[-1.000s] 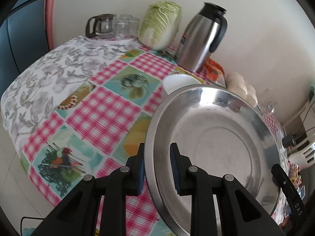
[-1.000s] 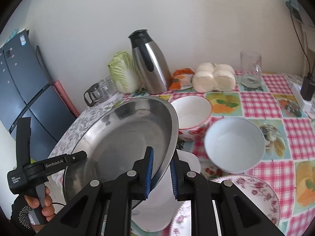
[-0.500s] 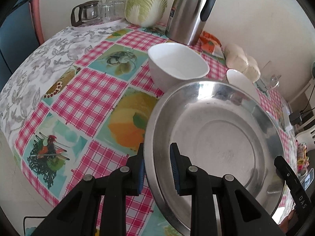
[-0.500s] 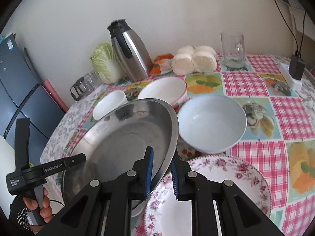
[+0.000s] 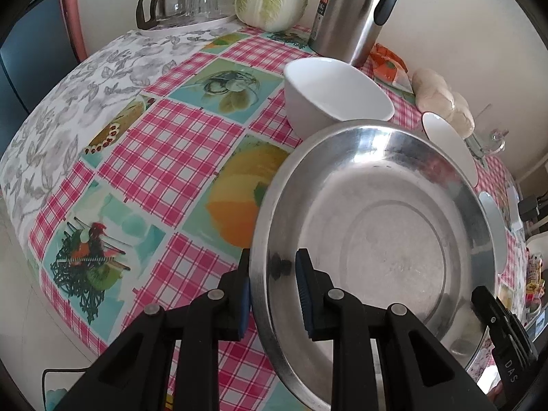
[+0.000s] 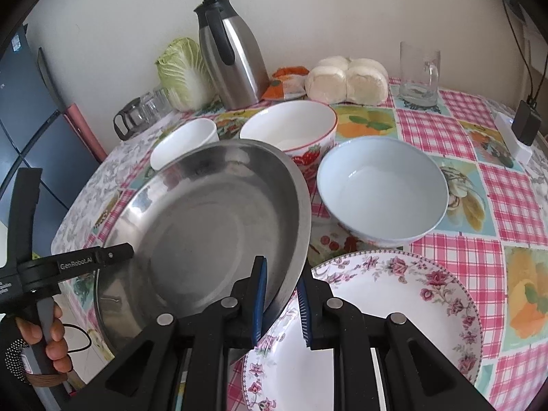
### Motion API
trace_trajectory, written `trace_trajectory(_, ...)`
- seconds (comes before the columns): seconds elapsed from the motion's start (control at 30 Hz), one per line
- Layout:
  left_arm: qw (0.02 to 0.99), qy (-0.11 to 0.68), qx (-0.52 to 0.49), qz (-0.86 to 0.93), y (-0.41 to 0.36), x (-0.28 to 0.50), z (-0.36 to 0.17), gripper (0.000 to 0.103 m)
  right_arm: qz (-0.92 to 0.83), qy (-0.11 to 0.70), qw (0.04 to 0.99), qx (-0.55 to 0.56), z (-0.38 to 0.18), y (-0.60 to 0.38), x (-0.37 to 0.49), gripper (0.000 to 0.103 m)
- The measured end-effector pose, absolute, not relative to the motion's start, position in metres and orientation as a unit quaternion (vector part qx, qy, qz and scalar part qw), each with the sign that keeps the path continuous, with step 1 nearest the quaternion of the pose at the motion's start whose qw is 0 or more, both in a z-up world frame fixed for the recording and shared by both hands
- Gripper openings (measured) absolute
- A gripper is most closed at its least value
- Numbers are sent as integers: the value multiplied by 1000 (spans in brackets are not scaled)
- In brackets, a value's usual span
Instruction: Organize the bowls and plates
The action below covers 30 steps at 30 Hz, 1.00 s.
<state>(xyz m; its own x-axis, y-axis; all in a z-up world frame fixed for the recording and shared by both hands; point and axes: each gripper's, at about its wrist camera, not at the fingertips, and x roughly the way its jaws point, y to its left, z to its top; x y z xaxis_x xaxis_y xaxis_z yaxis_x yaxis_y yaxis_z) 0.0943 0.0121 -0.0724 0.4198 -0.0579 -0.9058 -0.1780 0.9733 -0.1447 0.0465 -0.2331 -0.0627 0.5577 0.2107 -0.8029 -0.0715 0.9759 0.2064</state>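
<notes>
Steel basin (image 6: 205, 226), rim pinched by left claw (image 5: 274, 291) and right claw (image 6: 281, 303), hides the floral plate's (image 6: 394, 308) edge.

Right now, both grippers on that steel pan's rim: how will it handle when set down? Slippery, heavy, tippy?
Probably slippery: the steel pan is polished, and each gripper, left and right, pinches only its thin rim. Likely light for its size, since the wall looks thin. Stiff, not fragile, but it may clang or slide against the floral plate under its edge.

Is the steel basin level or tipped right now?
Tipped. The steel basin slants above the floral plate, rim pinched by left gripper and right gripper.
</notes>
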Motion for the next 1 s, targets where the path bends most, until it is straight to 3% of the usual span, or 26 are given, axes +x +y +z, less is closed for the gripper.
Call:
trace_trajectory(0.83,832,546,-96,36,6,97,-74,27,63,485,870,60,-72,-232,49,21)
trace_trajectory(0.9,832,545,-96,34,5,97,-73,31,64,486,870,60,-72,-231,49,35)
trace_trajectory(0.97,836,540,-97,32,5,96,-70,42,63,482,872,58,-68,-230,49,47)
trace_trajectory(1.0,839,535,-97,32,4,96,-68,47,63,478,874,57,-66,-230,48,49)
